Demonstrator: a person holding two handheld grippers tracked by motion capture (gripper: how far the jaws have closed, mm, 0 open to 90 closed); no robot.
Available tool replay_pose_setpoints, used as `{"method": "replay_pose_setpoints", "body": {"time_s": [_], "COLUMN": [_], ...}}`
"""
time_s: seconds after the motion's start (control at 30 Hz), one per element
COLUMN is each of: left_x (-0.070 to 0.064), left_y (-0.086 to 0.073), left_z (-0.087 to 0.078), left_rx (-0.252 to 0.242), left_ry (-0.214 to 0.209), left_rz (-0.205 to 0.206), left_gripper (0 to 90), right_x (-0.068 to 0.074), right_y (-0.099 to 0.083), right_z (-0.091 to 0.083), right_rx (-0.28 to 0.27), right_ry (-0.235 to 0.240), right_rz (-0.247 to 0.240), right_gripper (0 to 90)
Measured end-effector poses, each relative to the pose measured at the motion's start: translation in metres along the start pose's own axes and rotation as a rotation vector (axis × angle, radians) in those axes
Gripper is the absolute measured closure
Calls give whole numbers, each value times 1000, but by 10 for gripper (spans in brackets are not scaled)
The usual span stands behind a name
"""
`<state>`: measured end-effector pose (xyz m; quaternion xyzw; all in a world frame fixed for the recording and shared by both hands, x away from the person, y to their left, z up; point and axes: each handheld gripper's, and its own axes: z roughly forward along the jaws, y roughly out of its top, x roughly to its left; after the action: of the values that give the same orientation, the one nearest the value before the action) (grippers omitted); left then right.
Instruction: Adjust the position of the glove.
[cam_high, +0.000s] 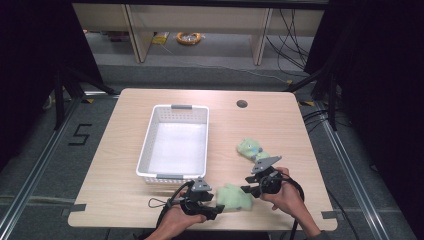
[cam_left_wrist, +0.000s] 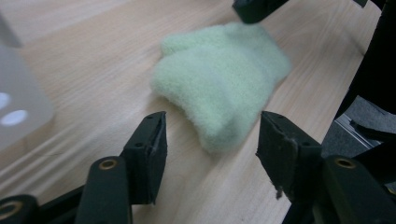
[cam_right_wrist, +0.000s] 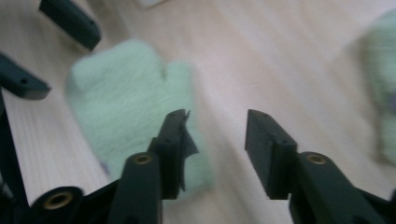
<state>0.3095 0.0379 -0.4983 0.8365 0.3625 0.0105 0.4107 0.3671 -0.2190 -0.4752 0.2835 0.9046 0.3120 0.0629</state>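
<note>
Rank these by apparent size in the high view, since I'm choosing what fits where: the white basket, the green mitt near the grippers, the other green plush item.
1. white basket, clearly largest.
2-3. green mitt and green plush item look alike in size; too close to rank.

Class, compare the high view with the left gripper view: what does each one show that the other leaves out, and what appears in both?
High view alone: the whole white basket with its grey handles, a second green sock farther back on the right, the person's hands and the floor beyond. Left gripper view alone: the open black jaws of the left gripper up close, apart from the fuzzy weave of the near pale green sock. Shared: that sock, the wooden table, and the right gripper near it.
</note>
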Motion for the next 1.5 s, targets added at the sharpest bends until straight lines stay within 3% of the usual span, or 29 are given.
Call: {"method": "replay_pose_setpoints", "body": {"time_s": [0.03,0.1,0.17,0.23,0.3,0.37,0.4,0.47,0.5,0.57,0.63,0.67,0.7,0.73,0.8,0.83,0.93,1.17,1.2,1.27,1.3,1.33,1.43,1.5], "left_x": [0,1,1,2,5,6,6,7,7,5,5,4,5,5,5,4,6,6,7,8,6,6,7,7], "left_y": [-1,-1,-3,-5,-7,-10,-12,-15,-15,-18,-19,-21,-22,-24,-26,-27,-30,-32,-34,-34,-35,-35,-36,-37], "left_z": [-1,-4,-9,-13,-18,-22,-24,-29,-29,-32,-32,-32,-34,-34,-35,-36,-39,-40,-39,-40,-38,-38,-39,-38], "left_rx": [-22,-16,-40,-48,-60,-67,-73,-72,-72,-81,-82,-77,-63,-63,-53,-66,-55,-72,-73,-48,-69,-64,-45,-46], "left_ry": [5,10,18,18,26,30,39,33,33,38,41,41,39,37,39,36,34,27,37,37,31,34,41,52], "left_rz": [-15,-17,-18,-25,-23,-33,-30,-26,-26,-14,-11,-23,-11,-9,-1,-21,-12,-60,-26,-9,-30,-20,6,-1], "left_gripper": [395,357,339,320,309,303,303,289,286,285,280,277,274,274,274,274,273,267,266,265,262,261,260,259], "right_x": [-3,-7,-17,-21,-31,-35,-36,-49,-52,-62,-68,-72,-75,-76,-79,-84,-87,-94,-95,-95,-96,-98,-99,-102], "right_y": [0,0,-1,-1,-2,-2,-1,1,3,5,8,11,12,15,17,21,26,37,37,38,40,39,39,36], "right_z": [-4,-7,-18,-21,-26,-27,-28,-29,-30,-27,-25,-25,-20,-21,-18,-13,-6,10,13,15,17,19,23,26], "right_rx": [-18,-45,-83,-86,-100,-112,-97,-105,-99,-124,-114,-97,-127,-89,-88,-92,-80,-45,-53,-55,-31,-25,-18,-10], "right_ry": [-14,-15,-71,-80,-129,-134,-136,-183,-180,-212,-223,-232,-253,-245,-252,-261,-255,-245,-260,-258,-246,-248,-251,-249], "right_rz": [23,10,53,63,104,106,142,137,168,173,191,177,164,186,177,187,210,205,208,213,214,189,206,212], "right_gripper": [566,561,543,538,524,516,512,512,512,512,513,513,514,515,519,527,538,555,557,559,562,564,569,589]}}
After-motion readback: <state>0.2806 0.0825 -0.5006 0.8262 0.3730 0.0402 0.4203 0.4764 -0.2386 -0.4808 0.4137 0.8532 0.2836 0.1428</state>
